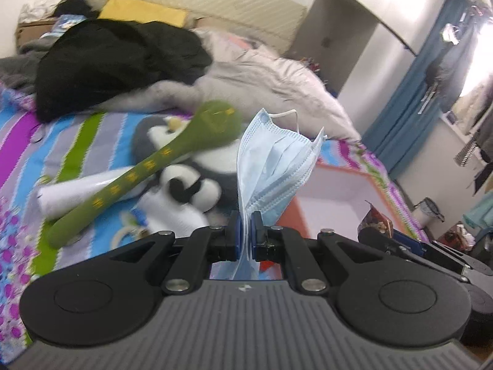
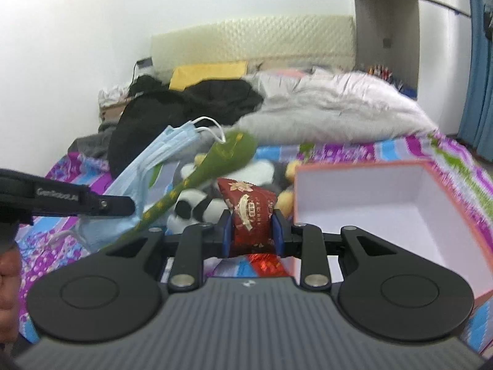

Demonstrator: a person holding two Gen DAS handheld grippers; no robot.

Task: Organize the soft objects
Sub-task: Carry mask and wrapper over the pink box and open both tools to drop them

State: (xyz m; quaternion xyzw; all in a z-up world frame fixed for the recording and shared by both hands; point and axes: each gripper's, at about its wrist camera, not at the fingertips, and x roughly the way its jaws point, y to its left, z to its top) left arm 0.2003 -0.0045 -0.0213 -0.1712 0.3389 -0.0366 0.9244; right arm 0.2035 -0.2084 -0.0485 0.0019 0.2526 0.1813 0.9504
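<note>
Face mask hangs pinched in the left gripper; the right gripper clamps a red pouch beside the open box's near rim.

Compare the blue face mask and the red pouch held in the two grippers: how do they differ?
The face mask is pale blue, thin and pleated; the red pouch is dark red with gold print and looks plump. The left gripper has its jaws almost together on the mask, while the right gripper keeps its jaws wider around the pouch. The mask stands up loosely with white ear loops; the pouch keeps a compact shape. Both are soft and lifted above the bed.
</note>
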